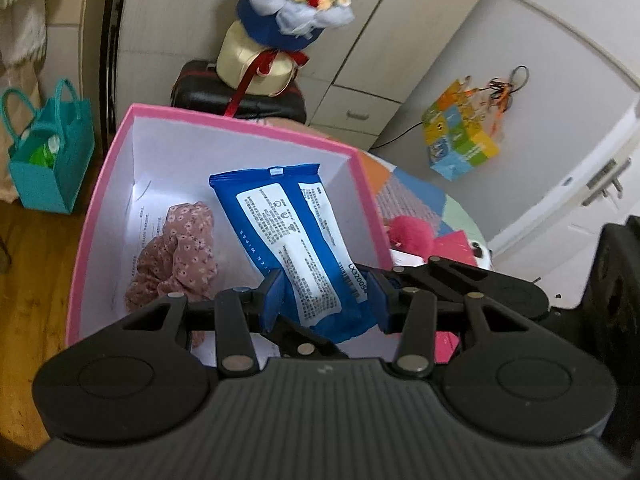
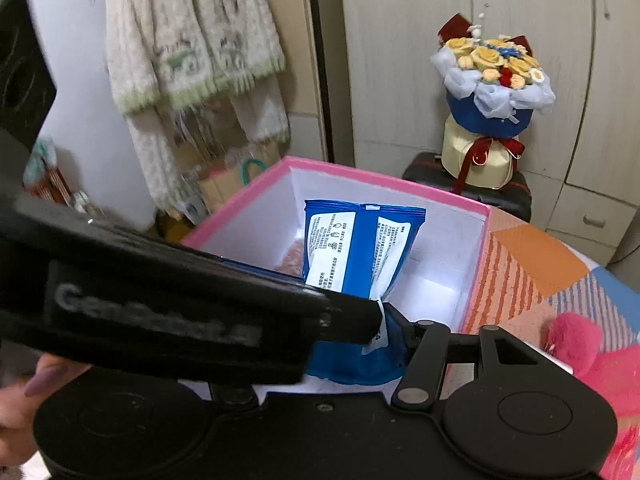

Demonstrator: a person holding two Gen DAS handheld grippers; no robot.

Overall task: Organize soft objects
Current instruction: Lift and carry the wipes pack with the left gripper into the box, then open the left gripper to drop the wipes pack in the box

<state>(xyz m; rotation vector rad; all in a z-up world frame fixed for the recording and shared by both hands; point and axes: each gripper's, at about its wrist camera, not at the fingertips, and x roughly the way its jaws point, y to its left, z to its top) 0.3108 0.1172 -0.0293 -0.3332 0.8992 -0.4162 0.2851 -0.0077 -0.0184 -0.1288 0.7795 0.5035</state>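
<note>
We are pinching the near end of the blue wipes pack [image 1: 296, 236] between the blue pads of our left gripper [image 1: 326, 300]. Our right gripper [image 2: 394, 336] is clamping that same end too, though the left gripper is hiding one finger. The pack is hanging tilted inside the pink box [image 1: 104, 184], beside a floral scrunchie [image 1: 176, 256]. A pink plush [image 2: 576, 344] is lying just outside.

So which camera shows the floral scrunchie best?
The left wrist view: the scrunchie lies in plain sight on the box floor beside the wipes. The right wrist view shows only a pink sliver behind them.
</note>
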